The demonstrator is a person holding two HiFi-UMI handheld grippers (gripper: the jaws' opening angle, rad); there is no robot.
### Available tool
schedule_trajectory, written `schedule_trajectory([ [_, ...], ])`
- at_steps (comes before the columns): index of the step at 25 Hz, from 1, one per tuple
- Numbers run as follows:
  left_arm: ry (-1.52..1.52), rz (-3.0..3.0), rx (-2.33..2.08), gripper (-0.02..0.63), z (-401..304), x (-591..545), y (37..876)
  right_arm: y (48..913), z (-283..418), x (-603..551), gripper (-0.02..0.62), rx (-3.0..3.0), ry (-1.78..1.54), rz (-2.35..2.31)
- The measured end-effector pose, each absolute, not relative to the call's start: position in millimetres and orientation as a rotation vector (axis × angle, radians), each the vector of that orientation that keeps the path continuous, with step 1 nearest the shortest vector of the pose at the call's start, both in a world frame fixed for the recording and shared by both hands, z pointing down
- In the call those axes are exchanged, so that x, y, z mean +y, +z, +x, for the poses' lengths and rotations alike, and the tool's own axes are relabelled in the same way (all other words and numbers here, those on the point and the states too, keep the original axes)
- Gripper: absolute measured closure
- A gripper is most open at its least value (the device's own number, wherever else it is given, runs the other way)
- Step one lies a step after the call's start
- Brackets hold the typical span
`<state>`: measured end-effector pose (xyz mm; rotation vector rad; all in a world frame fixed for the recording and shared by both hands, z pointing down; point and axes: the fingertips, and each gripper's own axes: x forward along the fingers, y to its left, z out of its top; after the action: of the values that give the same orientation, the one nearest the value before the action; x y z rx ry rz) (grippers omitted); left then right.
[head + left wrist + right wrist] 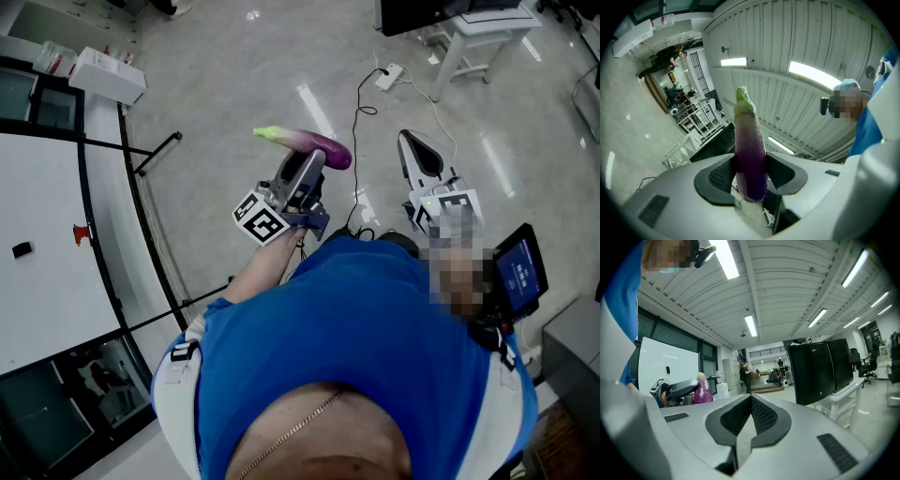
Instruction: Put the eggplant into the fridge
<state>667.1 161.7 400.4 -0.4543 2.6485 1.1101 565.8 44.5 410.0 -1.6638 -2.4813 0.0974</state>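
Eggplant [323,145] clamped near its purple end between the jaws of the left gripper [751,174] (spread wide around it), green stem end jutting past them, held aloft above the floor [234,75], right gripper [751,418] closed, nothing gripped.

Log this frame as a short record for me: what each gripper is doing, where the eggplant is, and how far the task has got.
left gripper: shut on the eggplant, near its purple end
eggplant: in the air over the floor, green stem end sticking out sideways
right gripper: shut, empty
fridge: none surely in view; a tall black cabinet stands across the room
task stage: eggplant held, not yet put away
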Motion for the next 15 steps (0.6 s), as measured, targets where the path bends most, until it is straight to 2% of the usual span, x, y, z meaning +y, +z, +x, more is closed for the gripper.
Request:
schedule_trajectory([
  [15, 1.098, -0.402, 2.638, 0.403, 681.5, 170.1, 391.9, 397.1, 577.5, 55.7, 0.594, -2.452, 0.127, -1.729],
])
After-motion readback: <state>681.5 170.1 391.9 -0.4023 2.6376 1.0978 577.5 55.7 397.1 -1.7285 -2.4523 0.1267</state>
